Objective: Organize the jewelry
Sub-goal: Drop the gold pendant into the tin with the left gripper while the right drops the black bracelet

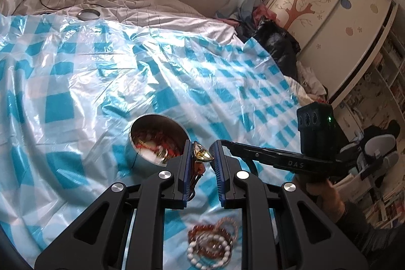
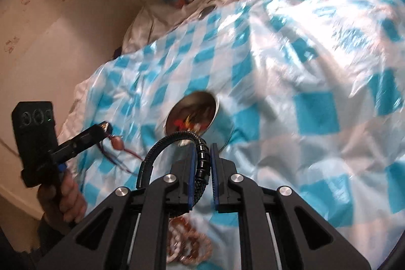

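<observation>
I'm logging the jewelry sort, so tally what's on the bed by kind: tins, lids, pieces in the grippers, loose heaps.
Round silver metal tin, open: 1
Round metal lid: 1
Gripped pieces: 2 (gold faceted pendant, left gripper; black braided bracelet, right gripper)
Heap of beaded bracelets, strands uncountable: 1
Total: 5

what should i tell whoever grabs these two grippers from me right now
Left gripper: shut on a gold faceted pendant, its cord and brown bead hanging below.
Right gripper: shut on a black bracelet that loops out to the side.
The round metal tin stands open on the blue checked sheet, some jewelry already inside; both grippers are near it.
Its lid lies far off by the pillows.
Left: put in both held pieces, then the pile of bead bracelets on the sheet under the grippers.
</observation>
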Available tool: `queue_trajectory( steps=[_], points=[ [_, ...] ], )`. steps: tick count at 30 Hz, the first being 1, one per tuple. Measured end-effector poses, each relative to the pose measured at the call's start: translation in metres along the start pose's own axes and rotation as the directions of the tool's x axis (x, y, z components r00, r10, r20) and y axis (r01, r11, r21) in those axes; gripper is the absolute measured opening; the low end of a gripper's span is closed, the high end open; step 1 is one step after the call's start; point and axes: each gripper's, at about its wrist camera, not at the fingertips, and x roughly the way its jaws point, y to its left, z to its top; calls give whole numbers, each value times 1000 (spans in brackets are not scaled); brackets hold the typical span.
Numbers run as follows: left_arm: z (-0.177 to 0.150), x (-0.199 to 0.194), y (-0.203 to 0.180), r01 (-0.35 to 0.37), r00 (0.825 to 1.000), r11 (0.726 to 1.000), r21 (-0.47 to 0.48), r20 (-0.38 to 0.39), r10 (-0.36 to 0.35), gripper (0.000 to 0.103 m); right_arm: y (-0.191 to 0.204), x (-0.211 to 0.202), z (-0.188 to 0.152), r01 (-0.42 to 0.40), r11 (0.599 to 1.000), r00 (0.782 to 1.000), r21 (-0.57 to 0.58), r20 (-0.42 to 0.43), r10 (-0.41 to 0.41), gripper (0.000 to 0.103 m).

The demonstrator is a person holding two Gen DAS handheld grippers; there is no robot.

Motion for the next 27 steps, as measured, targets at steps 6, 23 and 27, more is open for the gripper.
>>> queue_trajectory(
  steps=[6, 23, 27],
  points=[
    [12, 15, 0, -17, 999, 999, -33, 47, 18, 16, 2, 5, 15, 26, 999, 998, 19, 65, -27, 12],
    [25, 39, 41, -264, 960, 955, -138, 60, 274, 52, 32, 60, 30, 145, 988, 987, -46, 82, -141, 12],
    [24, 28, 43, -257, 960, 956, -145, 74, 269, 53, 37, 83, 28, 187, 979, 982, -80, 34, -185, 38]
  ],
)
